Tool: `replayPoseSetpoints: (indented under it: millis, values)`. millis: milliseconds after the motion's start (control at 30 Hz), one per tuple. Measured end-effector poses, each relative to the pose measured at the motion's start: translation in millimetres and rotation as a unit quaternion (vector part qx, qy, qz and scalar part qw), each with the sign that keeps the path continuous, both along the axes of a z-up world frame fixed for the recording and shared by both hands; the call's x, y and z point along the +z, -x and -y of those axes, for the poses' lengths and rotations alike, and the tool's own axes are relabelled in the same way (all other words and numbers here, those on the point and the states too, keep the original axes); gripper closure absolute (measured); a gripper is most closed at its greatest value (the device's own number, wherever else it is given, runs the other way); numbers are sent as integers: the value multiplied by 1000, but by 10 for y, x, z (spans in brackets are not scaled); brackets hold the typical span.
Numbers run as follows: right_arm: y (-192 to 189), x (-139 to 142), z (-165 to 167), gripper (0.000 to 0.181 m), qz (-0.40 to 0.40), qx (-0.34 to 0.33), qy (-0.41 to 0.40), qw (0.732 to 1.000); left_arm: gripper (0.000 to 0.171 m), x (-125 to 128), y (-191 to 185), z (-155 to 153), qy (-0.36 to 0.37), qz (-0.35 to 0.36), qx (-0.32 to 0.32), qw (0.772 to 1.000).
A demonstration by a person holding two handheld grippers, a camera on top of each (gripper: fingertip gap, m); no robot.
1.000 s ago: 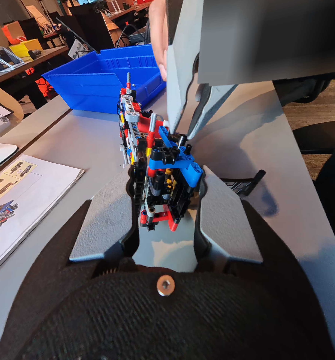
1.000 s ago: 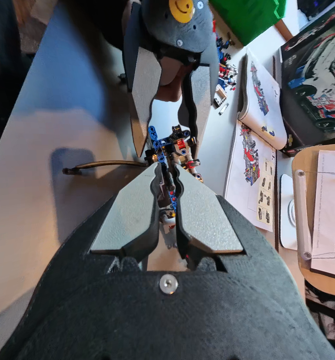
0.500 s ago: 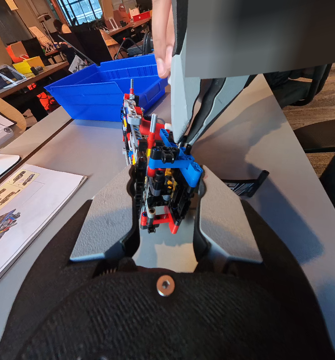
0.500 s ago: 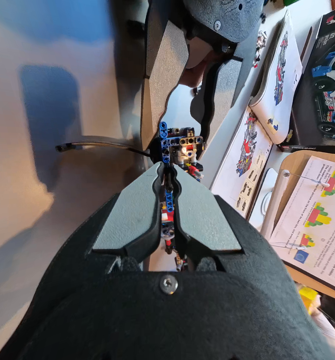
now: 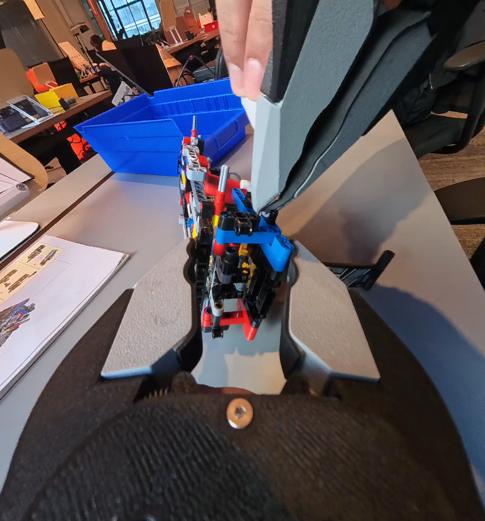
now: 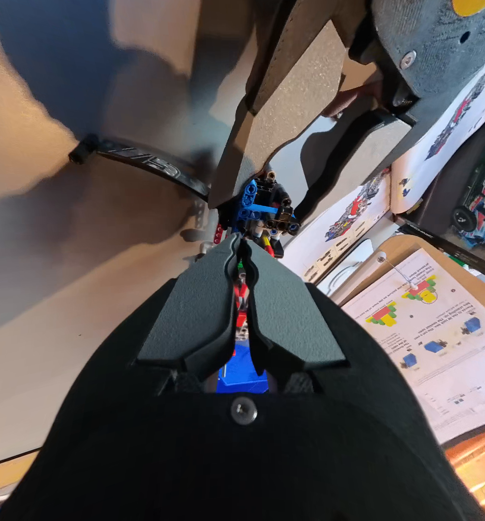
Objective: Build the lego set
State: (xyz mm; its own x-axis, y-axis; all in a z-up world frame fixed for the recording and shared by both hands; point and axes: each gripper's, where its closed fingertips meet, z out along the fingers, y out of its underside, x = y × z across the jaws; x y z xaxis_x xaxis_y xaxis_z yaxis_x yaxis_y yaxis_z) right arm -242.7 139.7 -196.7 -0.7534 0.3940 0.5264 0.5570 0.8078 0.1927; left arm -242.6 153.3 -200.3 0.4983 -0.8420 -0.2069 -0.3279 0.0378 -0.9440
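Your left hand-held gripper (image 5: 240,270) is clamped on the lego model (image 5: 230,253), fingers pressed to both sides of its near end, w/ the long build held on edge just above the grey worktop (image 5: 123,203) and running away from the camera toward the blue bin (image 5: 139,141). Your right hand-held gripper (image 5: 265,210) comes down from top right, fingers together at the tips, nipping a small piece at the top of the model beside the blue beam (image 5: 252,236); what the piece is can't be made out. A person's fingers (image 5: 244,48) show along that gripper's upper edge. In the right wrist view the right hand-held gripper (image 6: 240,239) shows its tips closed right at the model (image 6: 259,208), red & blue parts visible thru the slit between the fingers, while the left hand-held gripper (image 6: 259,183) grips the model from the far side. A curved black part (image 6: 139,163) lies on the worktop (image 6: 66,282) just beside the model; in the left wrist view it (image 5: 360,272) sits to the right of the left gripper. The open instruction booklet (image 5: 38,282) lies at left on the worktop; in the right wrist view it (image 6: 348,222) sits beyond the model, near a printed sheet (image 6: 422,332) on a wooden board & the dark set box (image 6: 478,197).
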Motion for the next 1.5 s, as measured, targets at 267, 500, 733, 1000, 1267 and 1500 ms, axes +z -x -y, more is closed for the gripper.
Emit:
replayPoseSetpoints:
  millis: [267, 500, 733, 1000, 1267, 1500]
  values:
    - [-50, 139, 40, 167, -77, -54, 61, 994, 109, 14, -12, 17, 7, 11, -7, 1000]
    - [-111, 128, 14, 175, -69, -48, 57, 995, 109, 12, -12, 17, 5, 9, -7, 1000]
    - [-137, 63, -19, 176, -49, -34, 24, 998, 109, 7, -10, 16, 2, 6, -6, 1000]
    - [-149, 45, -30, 178, -3, -14, -40, 999, 109, -2, -21, 18, -2, -2, -5, 1000]
    - [-198, 29, -37, 180, 89, -38, -72, 993, 110, -11, -46, 20, -2, -11, -4, 1000]
    - [-144, 42, -46, 178, 5, -136, 8, 991, 110, -4, -18, 4, -2, -4, -1, 1000]
